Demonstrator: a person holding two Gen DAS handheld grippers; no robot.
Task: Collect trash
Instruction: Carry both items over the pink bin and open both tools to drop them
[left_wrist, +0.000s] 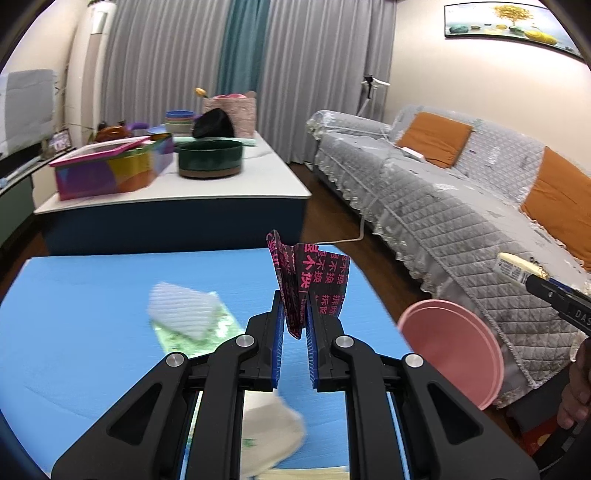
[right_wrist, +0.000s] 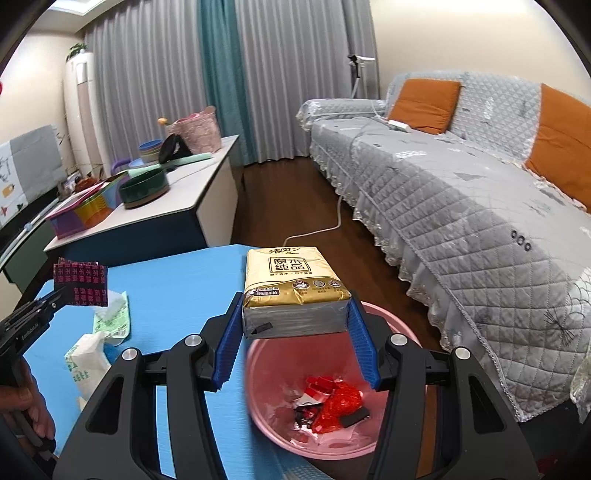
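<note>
My left gripper (left_wrist: 295, 321) fingers are pinched on a black wrapper w/ pink print (left_wrist: 308, 282), which sticks up from betw. the pads, above the blue desk (left_wrist: 92, 295). My right gripper (right_wrist: 295, 343) fingers are clamped on the short sides of a gold tissue pack (right_wrist: 293, 291), hanging over the pink bin (right_wrist: 402, 332) w/ red scraps (right_wrist: 334, 402) inside. Two green-white wrappers (right_wrist: 110, 317) lie on the desk near the left fingers.

I see a grey quilted sofa (right_wrist: 461, 192) with orange cushions (right_wrist: 424, 105) at right, and a dark green bowl (left_wrist: 210, 158) far left on a white table (left_wrist: 207, 184).
</note>
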